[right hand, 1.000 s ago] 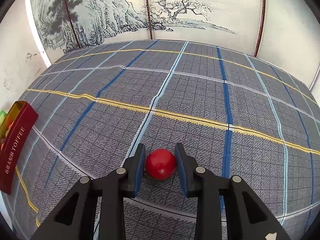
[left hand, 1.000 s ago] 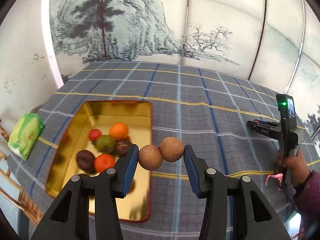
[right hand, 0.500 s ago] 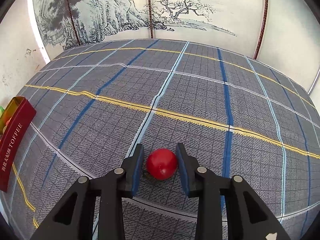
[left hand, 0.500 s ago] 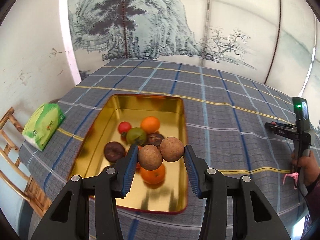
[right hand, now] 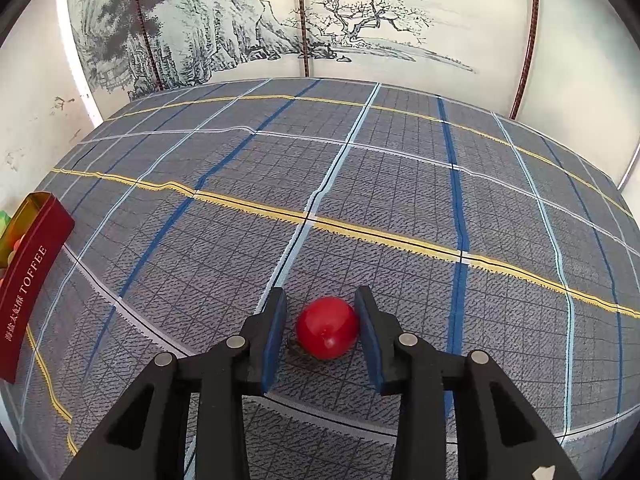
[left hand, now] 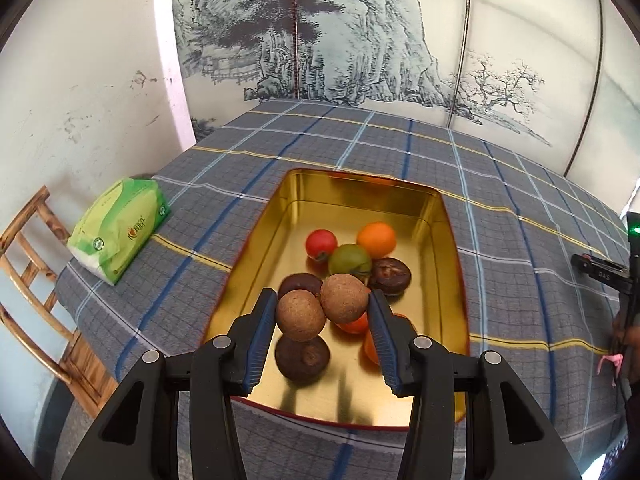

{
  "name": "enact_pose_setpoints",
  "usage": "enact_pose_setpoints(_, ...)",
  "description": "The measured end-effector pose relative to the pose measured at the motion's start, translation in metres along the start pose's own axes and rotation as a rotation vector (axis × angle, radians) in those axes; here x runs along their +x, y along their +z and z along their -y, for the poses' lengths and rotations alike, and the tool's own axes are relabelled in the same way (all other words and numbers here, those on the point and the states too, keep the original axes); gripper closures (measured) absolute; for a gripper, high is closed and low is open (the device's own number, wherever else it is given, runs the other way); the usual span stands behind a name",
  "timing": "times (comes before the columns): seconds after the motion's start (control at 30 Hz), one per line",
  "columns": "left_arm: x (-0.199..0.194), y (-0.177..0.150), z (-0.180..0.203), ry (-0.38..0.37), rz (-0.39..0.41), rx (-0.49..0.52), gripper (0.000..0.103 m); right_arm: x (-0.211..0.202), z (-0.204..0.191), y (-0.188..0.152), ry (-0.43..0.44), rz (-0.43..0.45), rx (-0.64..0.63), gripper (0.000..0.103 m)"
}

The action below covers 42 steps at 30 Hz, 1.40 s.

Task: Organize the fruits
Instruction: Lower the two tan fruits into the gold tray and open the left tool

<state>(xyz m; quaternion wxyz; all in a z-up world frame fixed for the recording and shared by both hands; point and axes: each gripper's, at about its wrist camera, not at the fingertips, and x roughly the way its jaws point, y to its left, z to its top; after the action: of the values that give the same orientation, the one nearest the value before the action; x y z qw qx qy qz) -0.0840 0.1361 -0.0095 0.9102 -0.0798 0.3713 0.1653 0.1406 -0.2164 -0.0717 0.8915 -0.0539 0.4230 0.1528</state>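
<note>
My left gripper (left hand: 322, 314) is shut on a pair of joined brown round fruits (left hand: 344, 298) and holds them above the gold tin tray (left hand: 450, 240). The tray holds a red fruit (left hand: 321, 243), an orange one (left hand: 376, 239), a green one (left hand: 349, 259) and several dark brown ones (left hand: 389, 275). My right gripper (right hand: 321, 330) is low over the cloth, its jaws around a red round fruit (right hand: 327, 333). The right jaw touches the fruit; a small gap shows at the left jaw.
A green tissue pack (left hand: 118, 228) lies at the table's left edge by a wooden chair (left hand: 28, 280). The tray's red side marked TOFFEE (right hand: 28, 280) shows at far left in the right wrist view. A painted screen stands behind the checked tablecloth (right hand: 400, 184).
My left gripper carried the brown fruits leftward from beside the tray to over its fruits. My right gripper stayed around the red fruit, its jaws a little wider than before.
</note>
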Motion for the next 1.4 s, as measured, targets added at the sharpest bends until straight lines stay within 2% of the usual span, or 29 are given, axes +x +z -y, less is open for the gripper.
enact_pose_setpoints(0.43,0.015,0.015,0.006,0.003,0.001,0.047,0.056,-0.001,0.000,0.000,0.000,0.000,0.001,0.068)
enact_pose_setpoints(0.73,0.038,0.024,0.009,0.040,-0.004,0.097,0.056,0.000,-0.003,0.000,-0.004,-0.003,-0.012,0.065)
enact_pose_setpoints(1.0,0.057,0.028,0.005,0.036,-0.034,0.085,0.056,0.000,-0.004,0.000,-0.006,-0.004,-0.014,0.065)
enact_pose_setpoints(1.4,0.071,0.033,0.010,0.075,-0.039,0.110,0.055,0.000,-0.005,-0.001,-0.003,-0.004,-0.017,0.063)
